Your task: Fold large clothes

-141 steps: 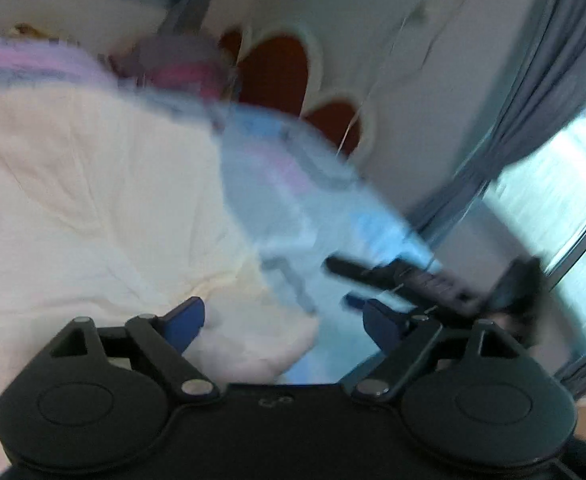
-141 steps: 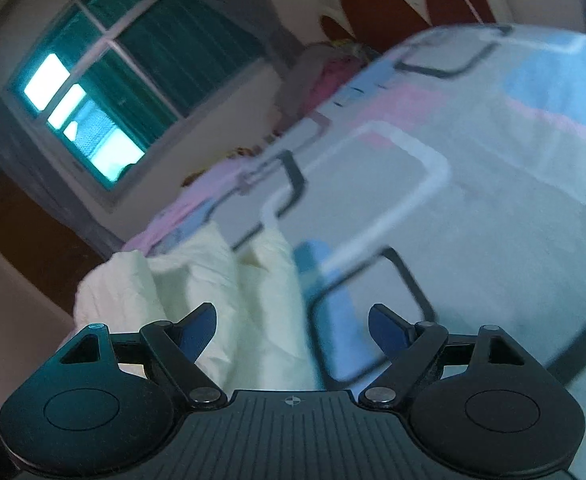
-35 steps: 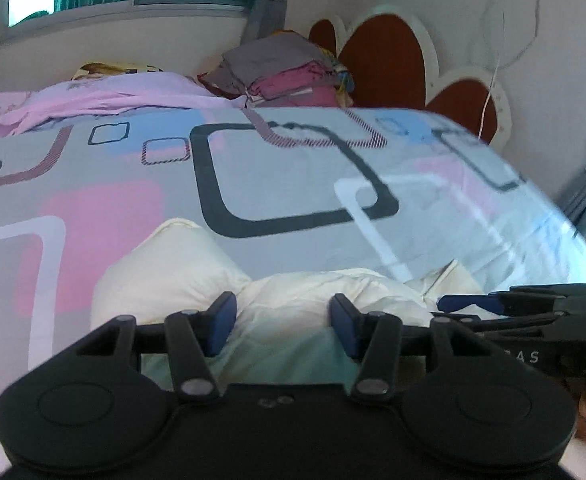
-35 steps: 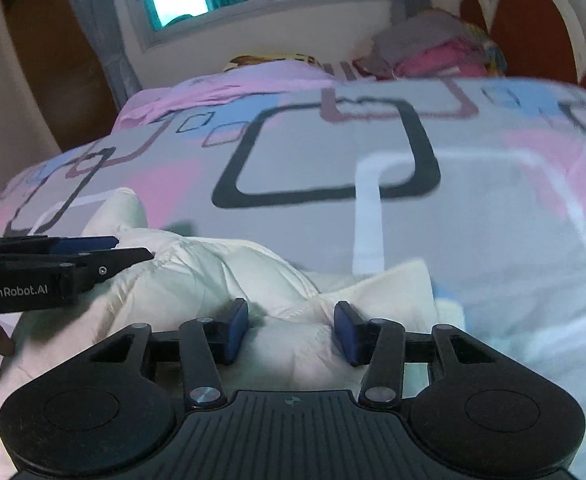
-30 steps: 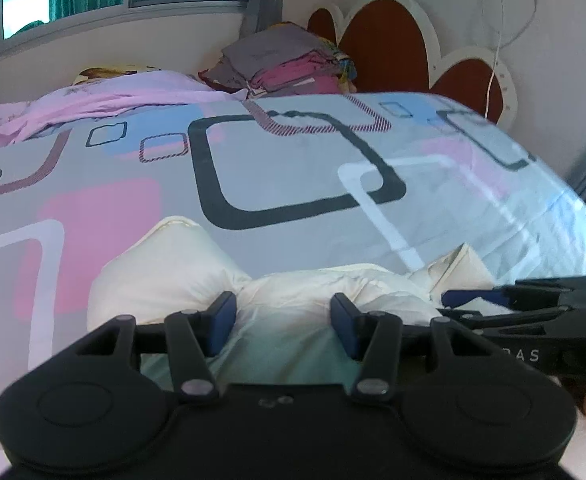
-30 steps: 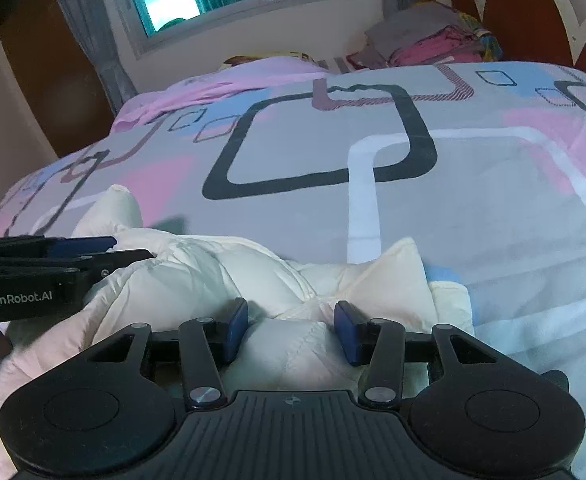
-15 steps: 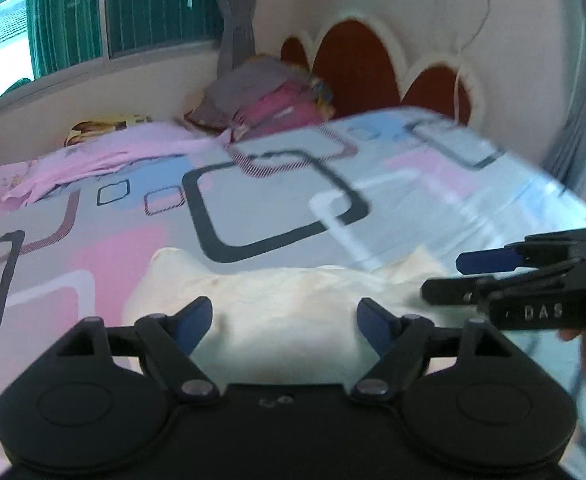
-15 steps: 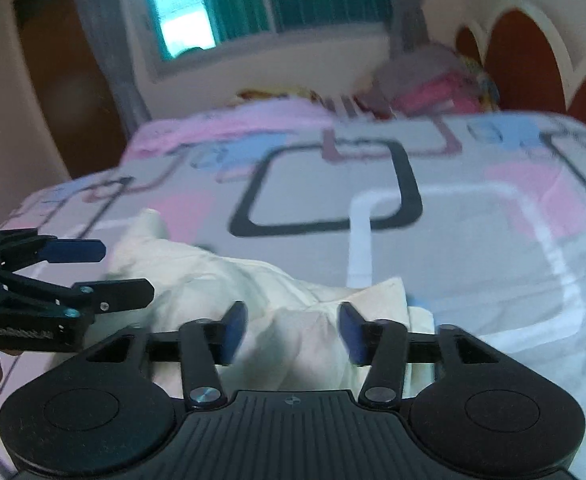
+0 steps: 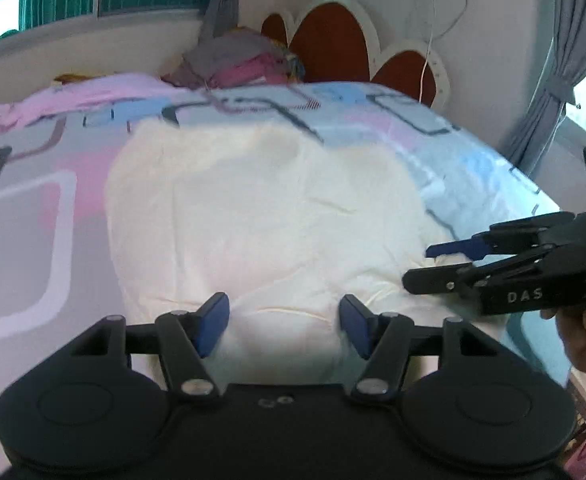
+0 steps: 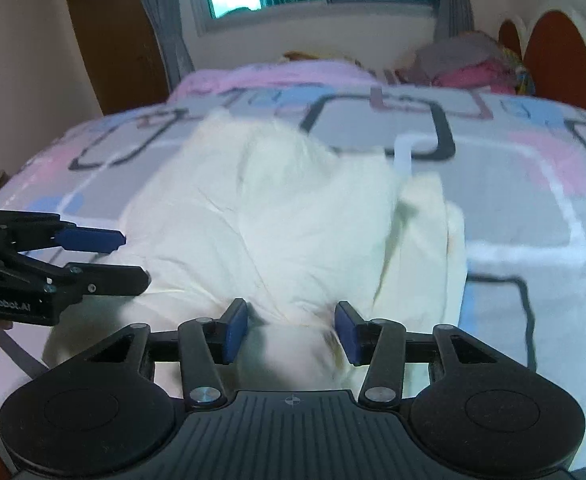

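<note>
A cream garment (image 9: pixel 261 216) is seen spread wider across the bed (image 9: pixel 33 216) ahead of both tools than a second ago. The left tool (image 9: pixel 283 320) and right tool (image 10: pixel 291 332) are closing, cloth between unpressed pads; a regrip appears imminent.

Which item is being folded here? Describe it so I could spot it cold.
On the bed, with its grey, pink and blue sheet of rounded squares, the cream garment lies spread just ahead of both grippers. It is plain, pale and unpatterned, unlike the folded coloured pile by the headboard.
</note>
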